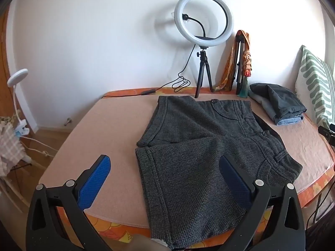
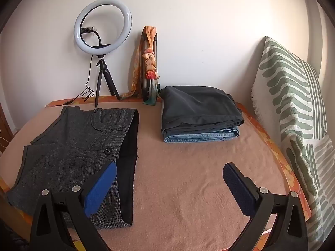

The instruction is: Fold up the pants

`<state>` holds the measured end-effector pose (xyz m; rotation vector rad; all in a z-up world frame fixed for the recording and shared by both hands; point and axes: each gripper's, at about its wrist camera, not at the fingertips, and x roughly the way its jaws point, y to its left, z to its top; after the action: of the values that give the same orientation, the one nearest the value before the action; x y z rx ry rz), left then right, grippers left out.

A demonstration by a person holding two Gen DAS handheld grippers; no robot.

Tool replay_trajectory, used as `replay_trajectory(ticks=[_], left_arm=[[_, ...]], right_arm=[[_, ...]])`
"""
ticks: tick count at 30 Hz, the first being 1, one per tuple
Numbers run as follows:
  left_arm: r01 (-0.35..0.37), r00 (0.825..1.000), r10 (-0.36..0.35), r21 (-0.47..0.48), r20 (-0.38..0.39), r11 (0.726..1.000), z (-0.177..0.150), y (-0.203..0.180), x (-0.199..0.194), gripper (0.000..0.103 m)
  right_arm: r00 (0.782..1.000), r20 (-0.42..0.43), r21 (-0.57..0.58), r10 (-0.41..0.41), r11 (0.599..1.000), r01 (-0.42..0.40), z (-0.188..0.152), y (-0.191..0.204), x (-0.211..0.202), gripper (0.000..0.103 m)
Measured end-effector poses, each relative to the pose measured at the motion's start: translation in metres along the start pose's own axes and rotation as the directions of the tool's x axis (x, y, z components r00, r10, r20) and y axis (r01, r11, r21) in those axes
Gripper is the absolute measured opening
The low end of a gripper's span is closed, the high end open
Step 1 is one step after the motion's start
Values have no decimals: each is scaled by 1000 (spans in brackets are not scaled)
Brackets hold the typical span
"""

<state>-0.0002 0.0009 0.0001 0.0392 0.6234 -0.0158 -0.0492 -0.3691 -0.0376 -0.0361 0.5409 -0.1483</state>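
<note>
Grey tweed short pants [image 1: 201, 146] lie spread flat on the pink-covered table [image 1: 108, 129], waistband to the right, the near leg hanging over the front edge. My left gripper [image 1: 165, 165] is open and empty, hovering above the near leg's hem. In the right wrist view the pants [image 2: 79, 144] lie at the left with the dark waistband lining showing. My right gripper [image 2: 169, 172] is open and empty above bare table [image 2: 188, 177], just right of the waistband.
A stack of folded dark and denim pants [image 2: 199, 115] sits at the back right; it also shows in the left wrist view [image 1: 276, 104]. A ring light on a tripod [image 1: 204, 18] and a scarf-wrapped stand [image 2: 149, 62] stand by the wall. A striped pillow [image 2: 293, 108] is right.
</note>
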Motion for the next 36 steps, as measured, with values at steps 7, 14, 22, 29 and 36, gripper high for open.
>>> replay_trajectory(ticks=[7,14,22,29,36], left_arm=[[3,1000,-3,-10,-8,1000,10,0,2,103],[7,1000,-7,-32,24,999,8,7,-4,103],[12,999,-10,-44,42,999,12,8,-9,103],[9,998,-6,-33,67,999,14,5,-14,103],[1,998,1,-26,69,1000,13,5,-13,103]], right_arm=[[1000,-6,1,6,1000,-6,-1,0,-1,103],[1000,-8,-8,11,1000,-11,-1,5,-1,103],[1000,-4,-11,23,1000,-23,0,8,-1,103],[999,7,-30,33,999,-33,0,14,-2,103],[999,14,-43,34,999,-34,-1,16,-3,103]])
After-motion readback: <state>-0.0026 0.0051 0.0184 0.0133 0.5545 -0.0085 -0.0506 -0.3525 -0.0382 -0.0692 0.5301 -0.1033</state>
